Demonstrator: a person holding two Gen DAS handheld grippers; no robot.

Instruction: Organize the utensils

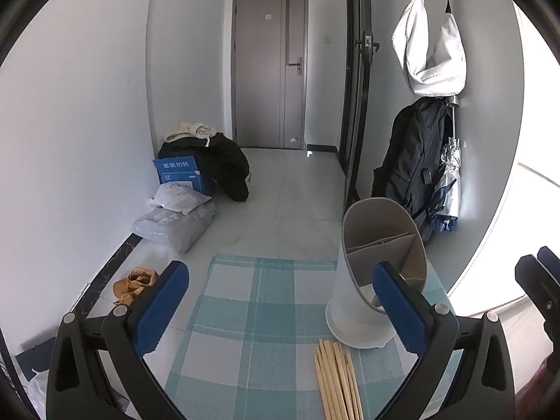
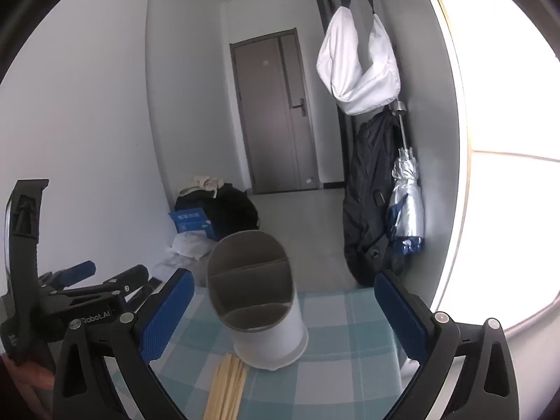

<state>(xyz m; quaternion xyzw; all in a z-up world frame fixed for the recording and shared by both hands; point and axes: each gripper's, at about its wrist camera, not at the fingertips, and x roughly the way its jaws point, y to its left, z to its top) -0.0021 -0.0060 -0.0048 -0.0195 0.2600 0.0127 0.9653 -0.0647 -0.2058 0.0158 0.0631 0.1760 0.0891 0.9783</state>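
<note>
Left gripper [image 1: 280, 304]: my jaws stand wide apart over the checked tablecloth [image 1: 259, 315], nothing between the blue pads.
Right gripper [image 2: 283, 309]: my jaws also gape wide, empty, framing the holder.
Chopsticks [image 1: 337, 381]: a bundle of pale wooden sticks lies flat on the cloth, tips touching or just short of the holder's base.
Utensil holder [image 2: 266, 311]: a white cylinder with grey, divided compartments stands upright near the table's far edge.
Backdrop: a white bag [image 1: 432, 45], dark backpack [image 1: 413, 161] and folded silver umbrella [image 2: 407, 203] hang on the wall.
</note>
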